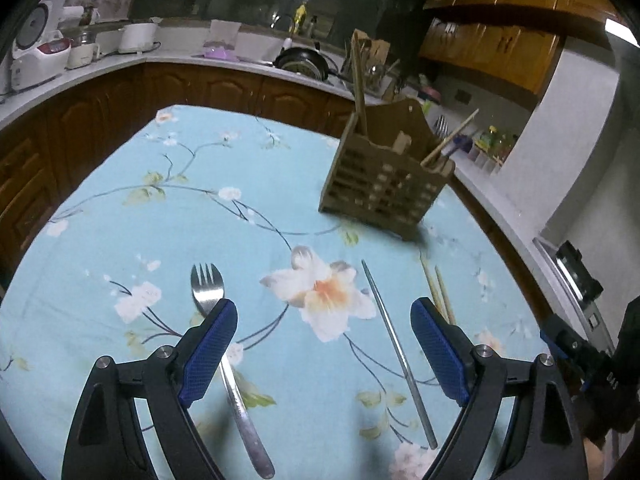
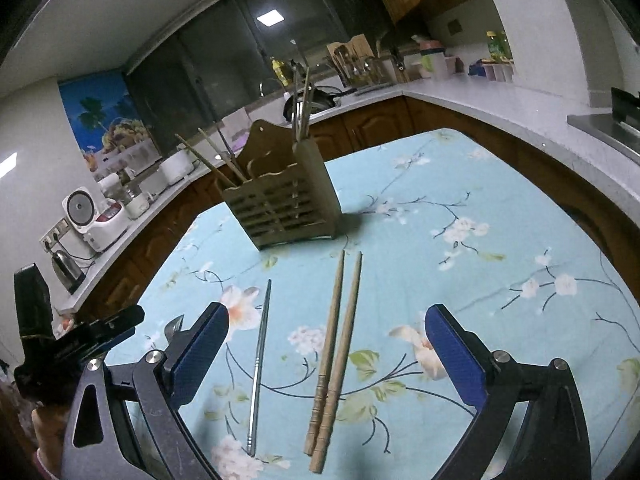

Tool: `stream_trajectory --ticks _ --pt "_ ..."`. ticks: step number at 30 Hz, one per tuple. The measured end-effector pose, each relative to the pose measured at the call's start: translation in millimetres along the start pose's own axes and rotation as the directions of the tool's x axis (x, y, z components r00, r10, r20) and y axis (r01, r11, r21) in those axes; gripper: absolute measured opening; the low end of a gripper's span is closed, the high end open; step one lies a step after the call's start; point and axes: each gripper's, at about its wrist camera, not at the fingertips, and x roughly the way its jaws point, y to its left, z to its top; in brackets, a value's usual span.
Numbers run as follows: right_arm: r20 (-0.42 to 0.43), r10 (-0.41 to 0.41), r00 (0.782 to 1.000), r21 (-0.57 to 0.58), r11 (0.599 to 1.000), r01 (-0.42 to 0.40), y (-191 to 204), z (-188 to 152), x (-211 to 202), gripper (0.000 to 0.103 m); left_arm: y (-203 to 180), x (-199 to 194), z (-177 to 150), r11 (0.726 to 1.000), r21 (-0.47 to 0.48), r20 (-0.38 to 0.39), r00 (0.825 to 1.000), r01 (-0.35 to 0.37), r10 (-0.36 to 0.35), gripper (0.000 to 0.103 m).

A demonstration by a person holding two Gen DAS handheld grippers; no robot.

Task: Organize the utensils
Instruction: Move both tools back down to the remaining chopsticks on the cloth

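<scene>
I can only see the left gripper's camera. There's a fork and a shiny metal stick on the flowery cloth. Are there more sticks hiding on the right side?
Observer: Yes. In the right wrist view a pair of wooden chopsticks lies side by side, right of the metal chopstick.
Child: Is the other gripper grabbing them?
Observer: No. The right gripper is open, with the pair lying between its fingers and not touching them.
Child: What's in the far side of the wooden holder?
Observer: In the holder, the right wrist view shows wooden chopsticks leaning out of the left compartment and utensil handles standing in the right one.
</scene>
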Motion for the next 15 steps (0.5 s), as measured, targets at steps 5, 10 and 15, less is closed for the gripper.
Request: stream_trajectory --ticks 5,10,15 --pt "-0.007 -0.002 1.000 0.005 1.000 0.002 -4 1 3 0.100 -3 3 3 1.000 0.011 -0.029 1.000 -0.004 0.005 0.089" --pt "-0.017 -0.007 1.000 0.002 1.000 0.007 -5 1 8 0.099 -7 10 5 1.000 0.021 -0.050 0.999 -0.009 0.010 0.089" --pt "-0.025 -0.019 1.000 -0.013 1.000 0.019 -5 2 13 0.099 -10 18 5 0.999 0.028 -0.068 0.998 -0.014 0.016 0.089"
